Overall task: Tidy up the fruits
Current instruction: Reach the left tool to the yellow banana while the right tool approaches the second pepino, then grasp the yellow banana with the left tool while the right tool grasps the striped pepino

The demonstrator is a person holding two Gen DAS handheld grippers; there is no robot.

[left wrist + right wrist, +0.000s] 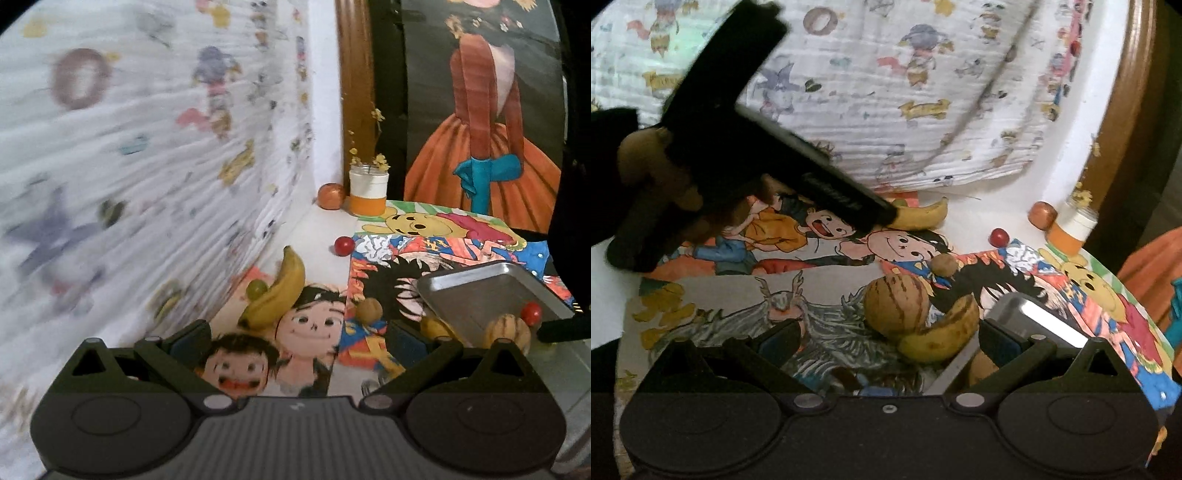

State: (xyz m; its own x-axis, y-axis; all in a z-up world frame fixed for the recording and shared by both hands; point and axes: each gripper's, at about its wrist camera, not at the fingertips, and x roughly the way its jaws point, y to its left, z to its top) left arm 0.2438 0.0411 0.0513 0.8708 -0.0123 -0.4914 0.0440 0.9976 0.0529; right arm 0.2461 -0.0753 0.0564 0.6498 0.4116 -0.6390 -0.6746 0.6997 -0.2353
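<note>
My left gripper (299, 343) is open and empty, low over the cartoon-print table cover. Just ahead of it lie a yellow banana (277, 291) and a green grape (256, 288) by the wall cloth. A small brown fruit (369, 310) sits to their right. My right gripper (888, 339) is open too, with a striped melon (895, 306) and a second banana (942, 332) close in front of its fingers. The metal tray (491, 295) lies at the right, with a yellowish fruit (982, 365) at its near edge, half hidden behind my right finger.
A red cherry-like fruit (343, 245), an orange fruit (331, 195) and a white-and-orange jar (369, 188) with dried flowers stand at the back. Another red fruit (531, 313) rests by the tray edge. A printed cloth (147, 147) hangs along the left.
</note>
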